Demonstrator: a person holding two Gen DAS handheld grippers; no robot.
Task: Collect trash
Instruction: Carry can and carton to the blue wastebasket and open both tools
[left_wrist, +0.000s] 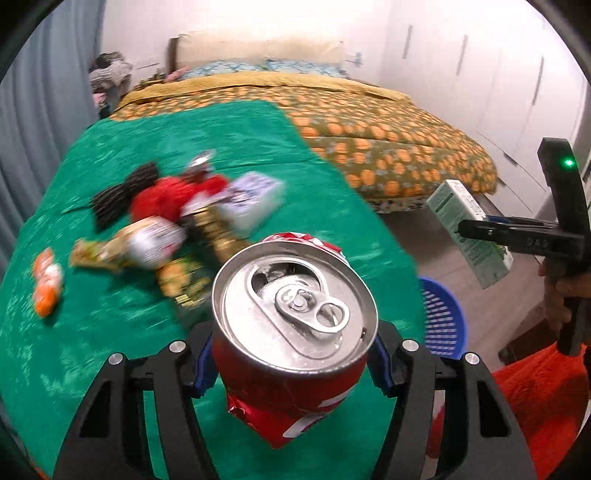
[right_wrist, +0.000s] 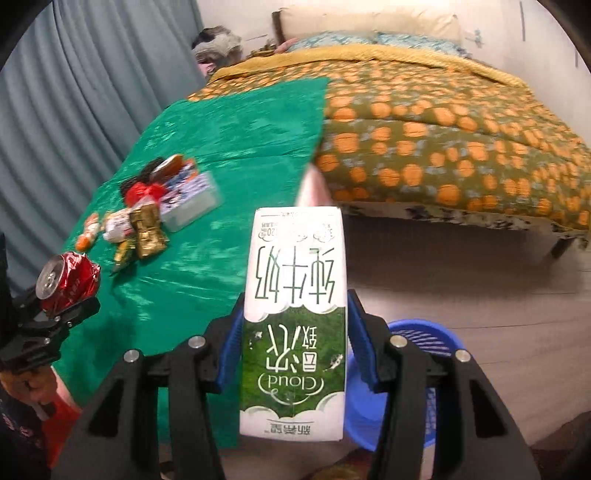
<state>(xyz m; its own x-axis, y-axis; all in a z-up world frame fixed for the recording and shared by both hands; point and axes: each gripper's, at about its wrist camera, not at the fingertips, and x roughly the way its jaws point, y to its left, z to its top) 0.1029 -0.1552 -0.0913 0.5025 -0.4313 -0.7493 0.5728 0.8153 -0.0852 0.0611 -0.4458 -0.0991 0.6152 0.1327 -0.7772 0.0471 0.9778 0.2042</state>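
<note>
In the left wrist view, a crushed red aluminium drink can (left_wrist: 295, 325) is clamped between the blue pads of the left tongs (left_wrist: 291, 363), its silver top turned toward the camera. Beyond the tongs, a blurred heap of wrappers and packets (left_wrist: 177, 225) is spread on the green-covered surface (left_wrist: 207, 136). In the right wrist view, a white and green milk carton (right_wrist: 295, 325) is gripped upside down in the right tongs (right_wrist: 295, 350). A blue plastic slatted basket (right_wrist: 421, 369) is seen on the floor just right of them.

One red can (left_wrist: 291, 332), one milk carton (right_wrist: 295, 325), one blue basket (right_wrist: 424, 339), two hand-held grippers.
</note>
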